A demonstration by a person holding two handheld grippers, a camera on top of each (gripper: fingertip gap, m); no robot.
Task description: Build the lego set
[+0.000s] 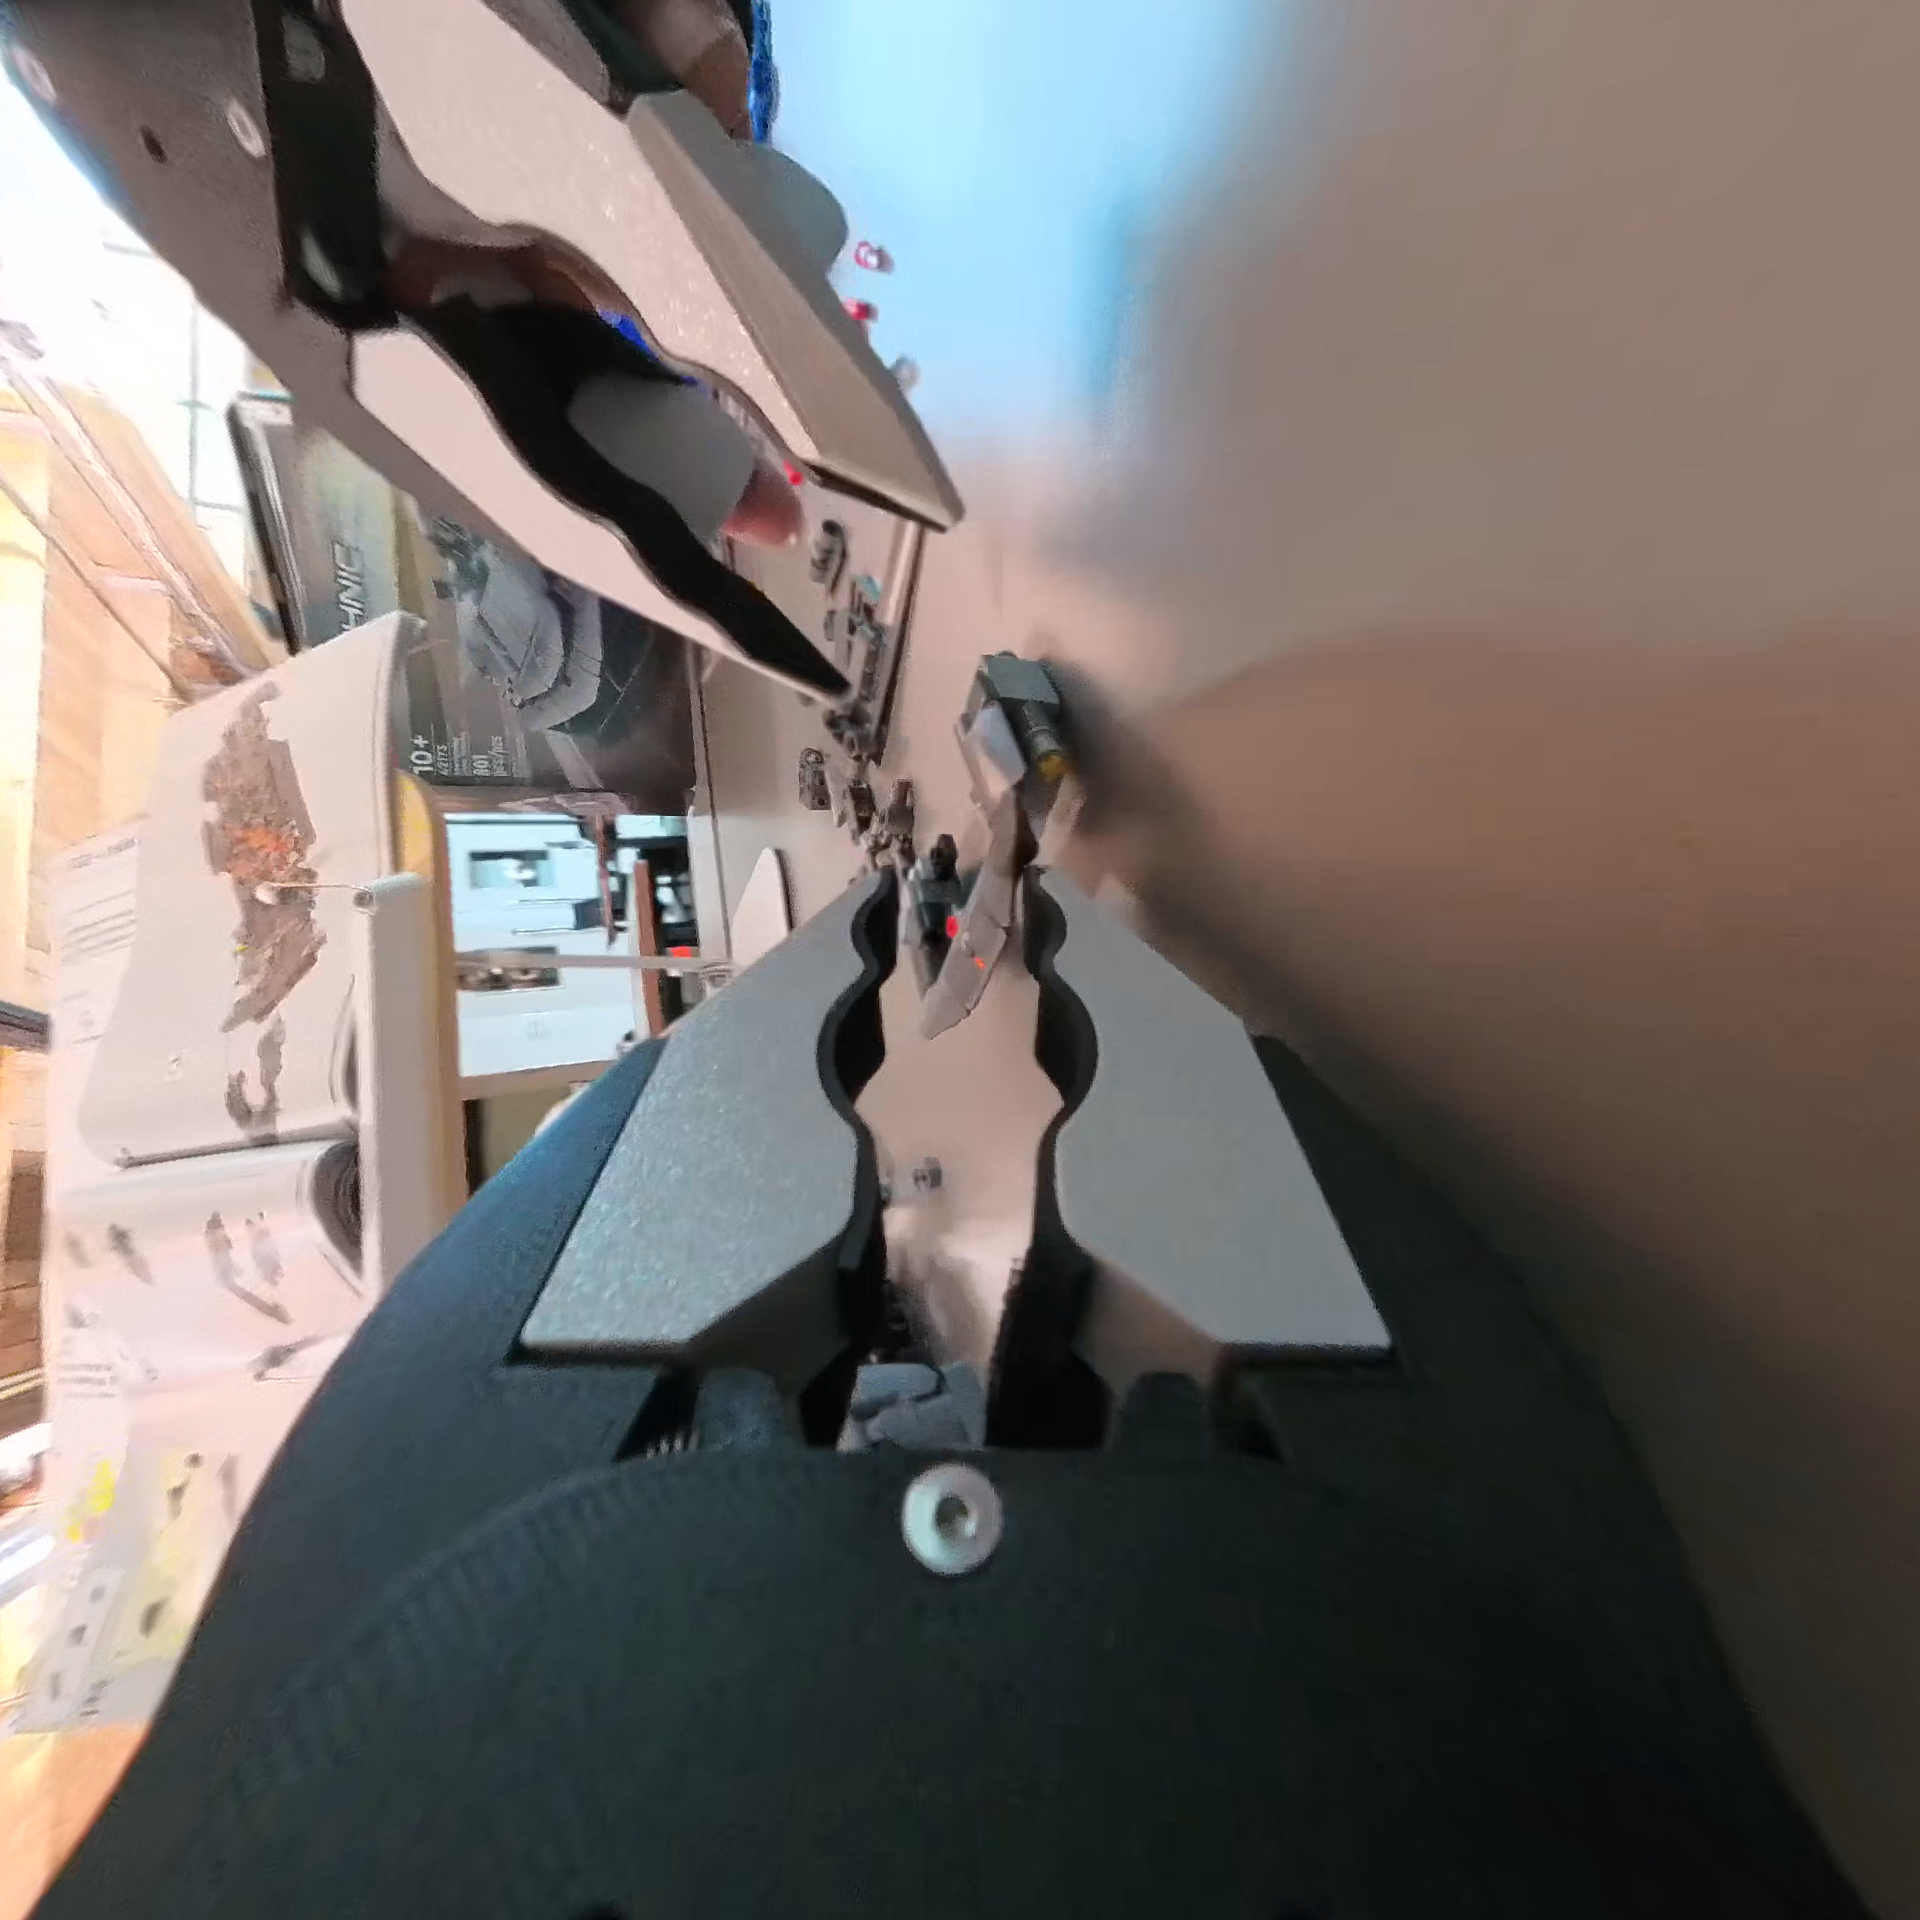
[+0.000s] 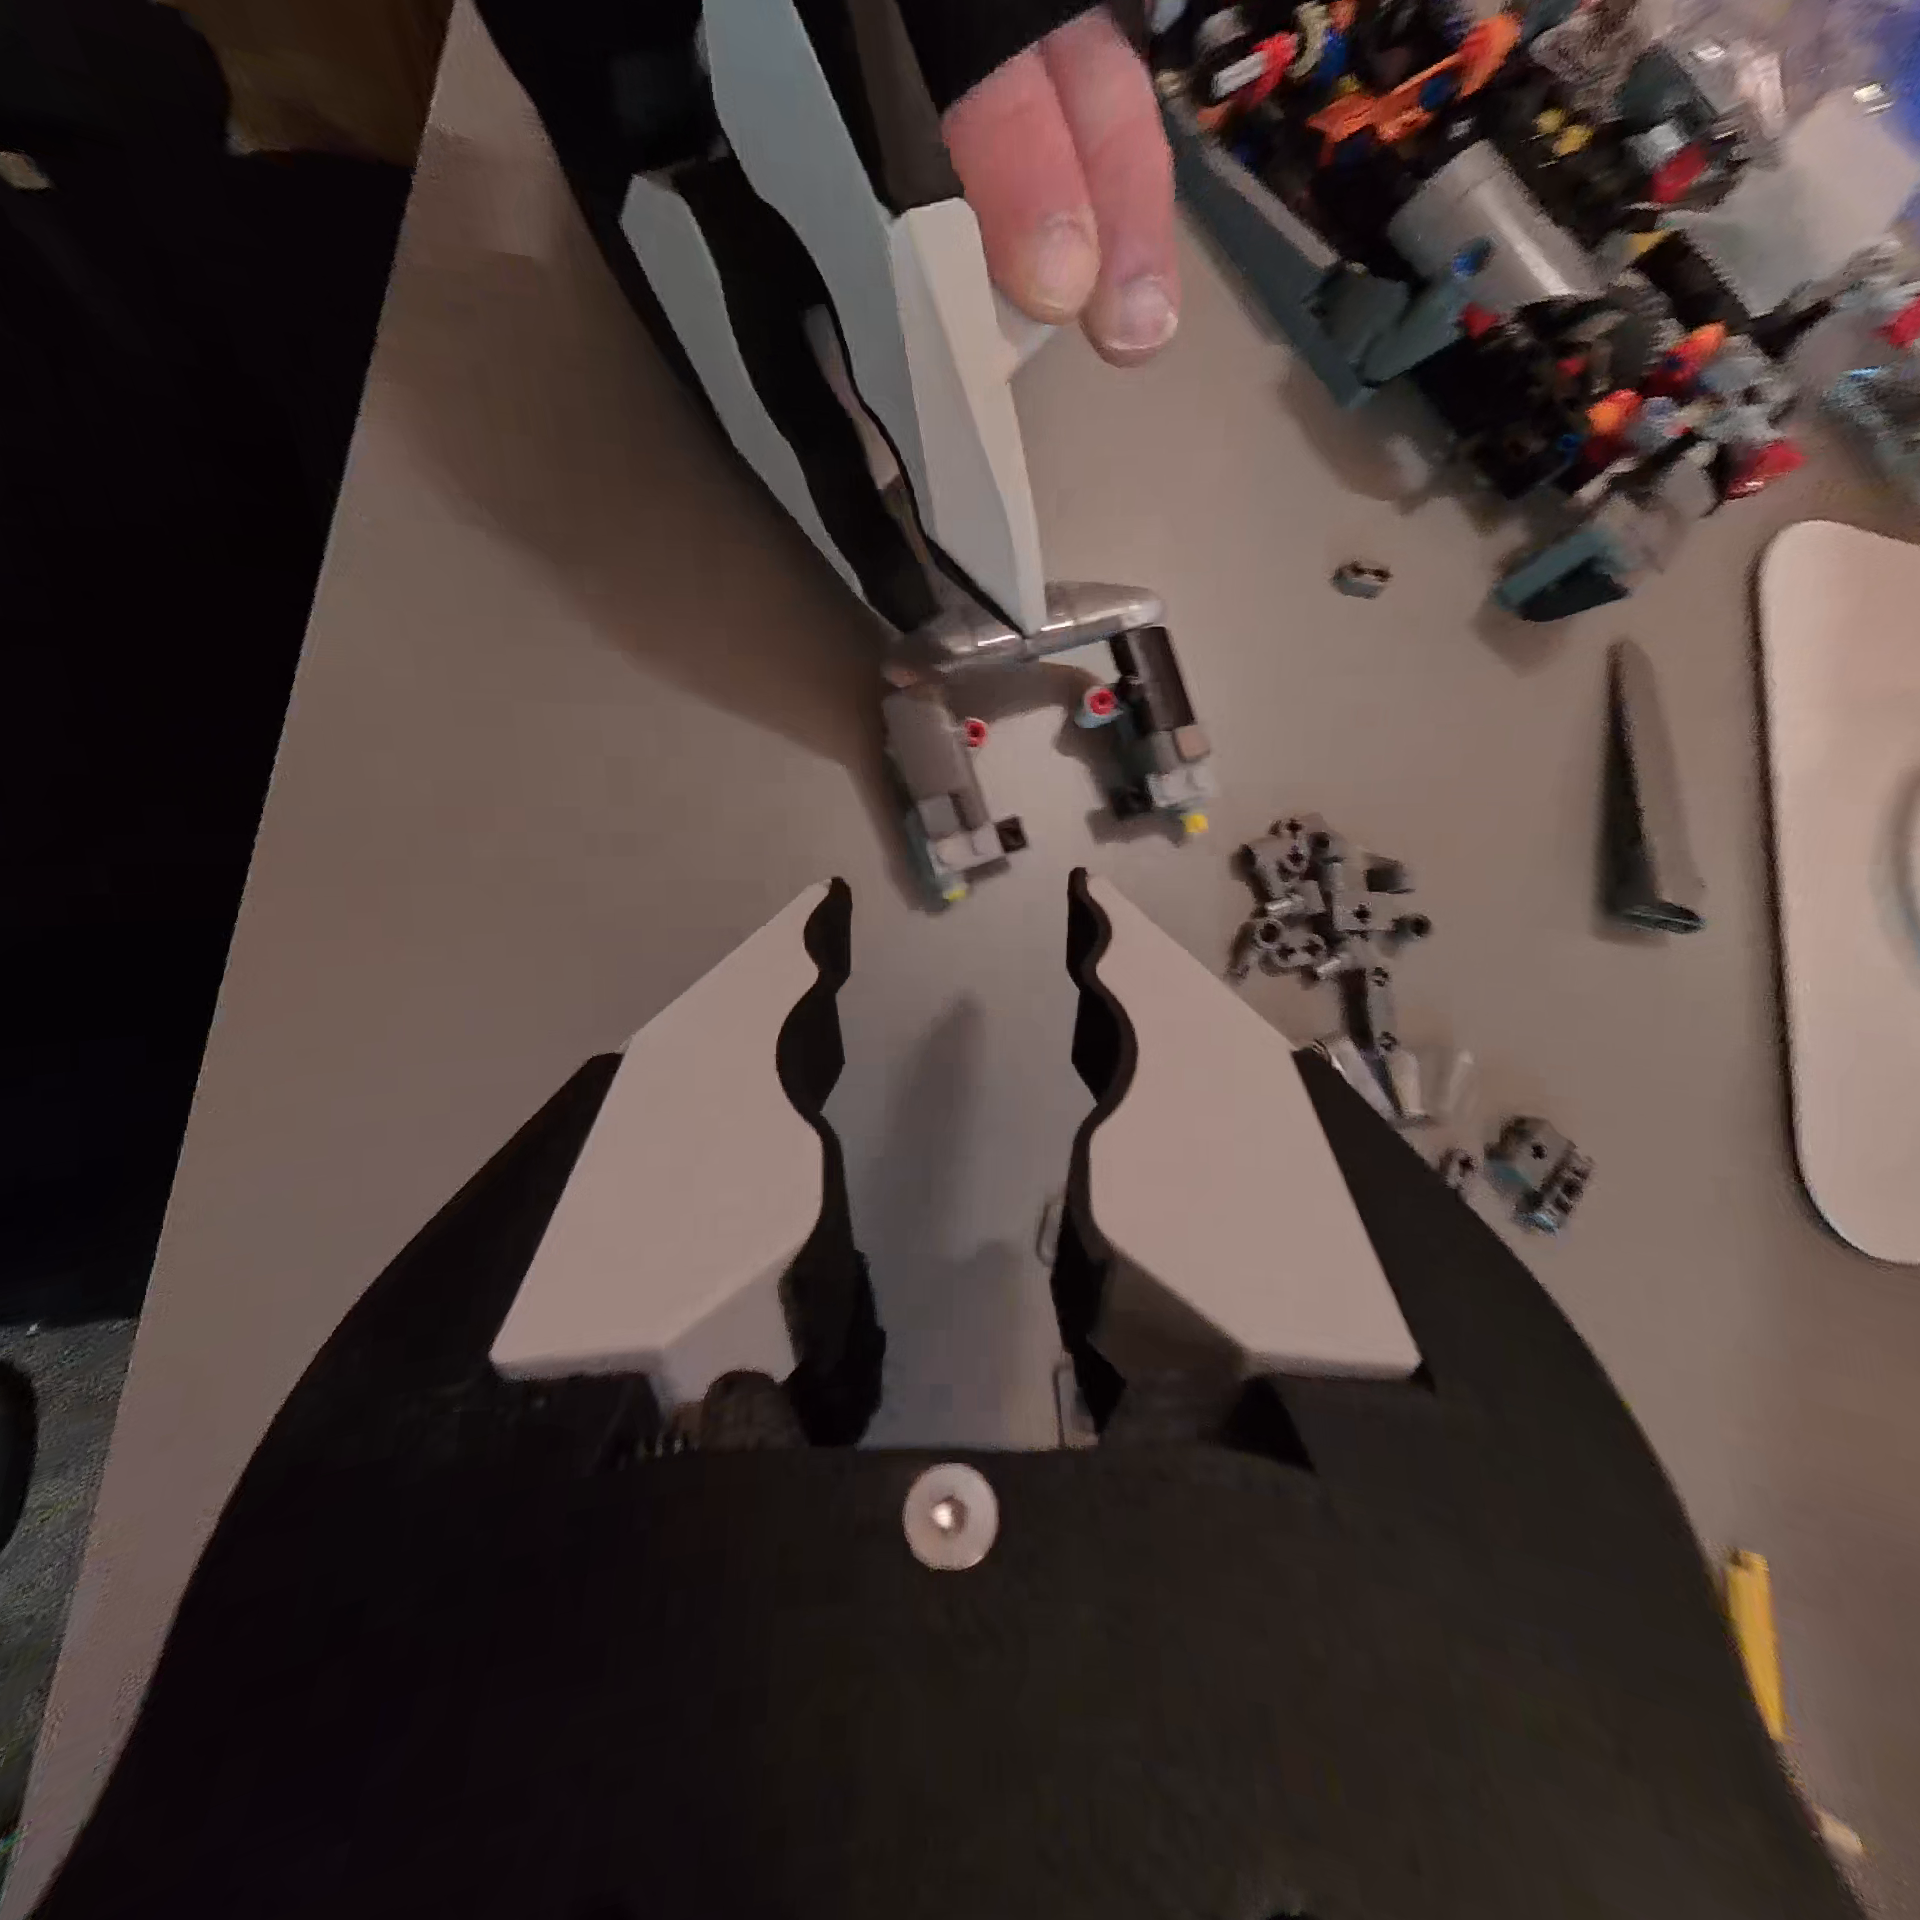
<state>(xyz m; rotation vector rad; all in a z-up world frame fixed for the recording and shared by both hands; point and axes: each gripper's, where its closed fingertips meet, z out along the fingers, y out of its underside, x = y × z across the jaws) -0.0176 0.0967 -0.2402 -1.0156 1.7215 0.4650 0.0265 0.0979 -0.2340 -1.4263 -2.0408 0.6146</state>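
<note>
Though blurred, grey brick assembly (image 2: 1029,727) apparently beyond open fingers (image 2: 831,914).

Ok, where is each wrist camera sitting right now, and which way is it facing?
Left wrist view: on the left gripper, rolled sideways low over the table, looking along its open fingers at the grey brick assembly between them; the right gripper shows upper left.
Right wrist view: on the right gripper, above the table, looking down and forward past its open, empty fingers; the left gripper and a person's fingers show ahead.
Shared: the assembly, loose grey pieces, each other's gripper.
</note>
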